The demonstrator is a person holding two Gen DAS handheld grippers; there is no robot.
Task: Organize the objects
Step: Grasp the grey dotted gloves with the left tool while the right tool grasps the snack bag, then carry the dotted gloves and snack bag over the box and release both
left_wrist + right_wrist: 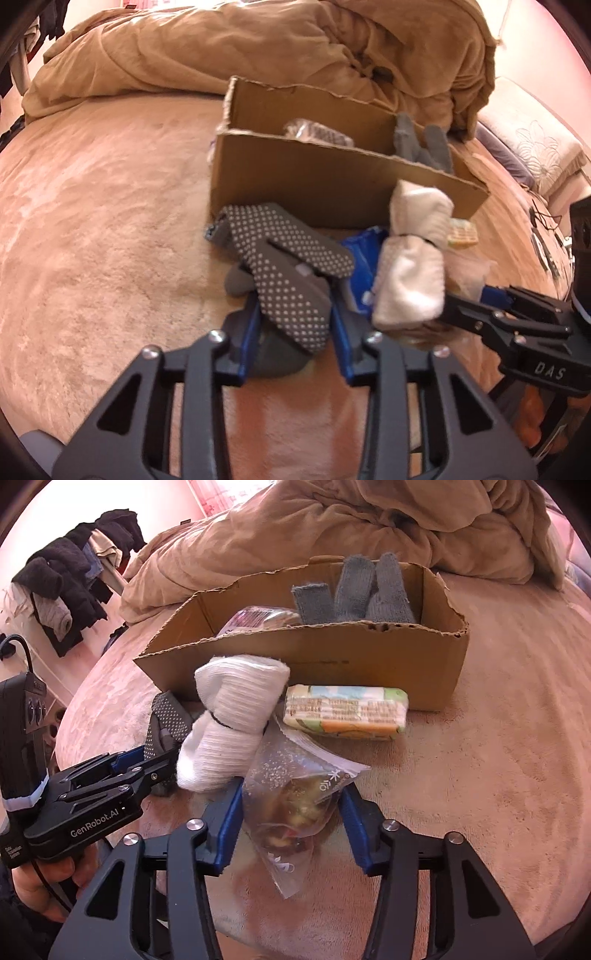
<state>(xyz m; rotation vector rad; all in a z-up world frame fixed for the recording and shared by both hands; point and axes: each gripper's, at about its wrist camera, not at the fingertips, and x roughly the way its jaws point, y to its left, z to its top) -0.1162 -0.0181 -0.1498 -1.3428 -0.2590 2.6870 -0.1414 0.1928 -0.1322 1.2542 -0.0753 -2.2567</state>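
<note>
A grey glove with white dots point(291, 284) lies on the pink bed cover in front of an open cardboard box point(332, 177). My left gripper point(295, 332) is shut on its lower part, blue pads pressing both sides. In the right wrist view a clear zip bag point(295, 797) with brownish contents sits between the blue pads of my right gripper point(291, 823), which is shut on it. A white rolled sock bundle point(229, 720) leans between the glove and the bag. The left gripper point(140, 760) reaches in from the left, held by a hand.
A tissue pack point(347, 712) lies against the box's point(332, 653) front wall. A blue packet point(360, 251) lies under the glove. Grey gloves point(354, 590) and a plastic packet point(258, 618) are in the box. A tan blanket point(221, 48) is heaped behind; clothes point(74, 579) are piled far left.
</note>
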